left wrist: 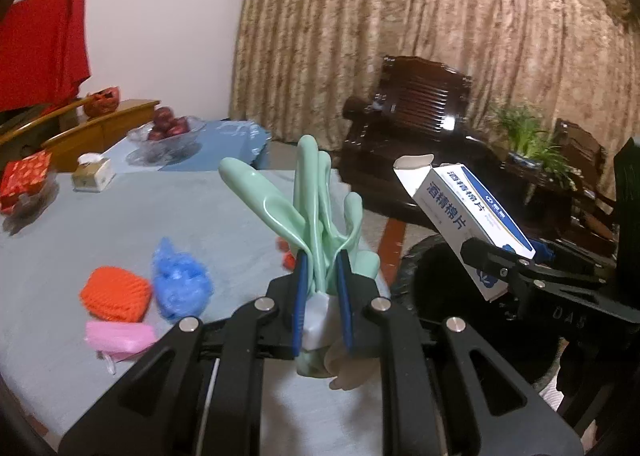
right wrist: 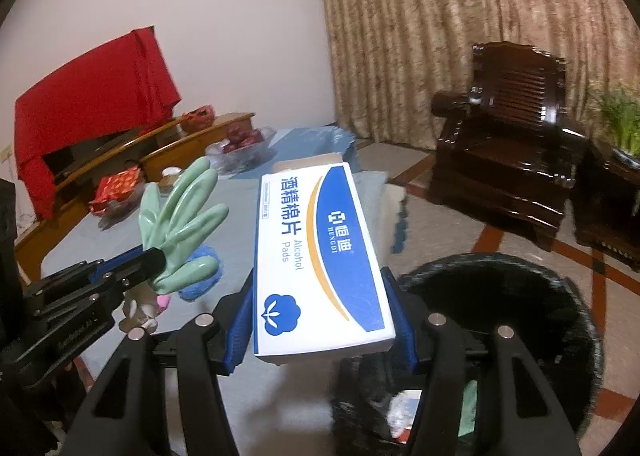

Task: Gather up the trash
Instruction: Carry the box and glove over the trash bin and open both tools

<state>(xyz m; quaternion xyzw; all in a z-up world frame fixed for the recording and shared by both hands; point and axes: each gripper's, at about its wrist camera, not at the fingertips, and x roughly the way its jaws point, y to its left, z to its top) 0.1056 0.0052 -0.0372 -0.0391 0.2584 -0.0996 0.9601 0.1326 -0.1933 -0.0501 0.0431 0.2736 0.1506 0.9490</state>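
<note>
A green rubber glove [left wrist: 320, 200] is clamped between the left tongs [left wrist: 322, 288], held above the tabletop [left wrist: 120, 224]. A white and blue alcohol pads box [right wrist: 320, 252], its end flap open, is clamped by the right tongs [right wrist: 320, 320] beside the black-lined trash bin [right wrist: 552, 296], in which some trash is seen.

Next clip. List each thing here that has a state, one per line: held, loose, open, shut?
Left gripper: jaws shut on glove.
Glove: held, lifted off table.
Right gripper: jaws shut on box.
Box: held, end flap open.
Bin: open, lined, some trash inside.
Blue bag: loose on table.
Orange net: loose on table.
</note>
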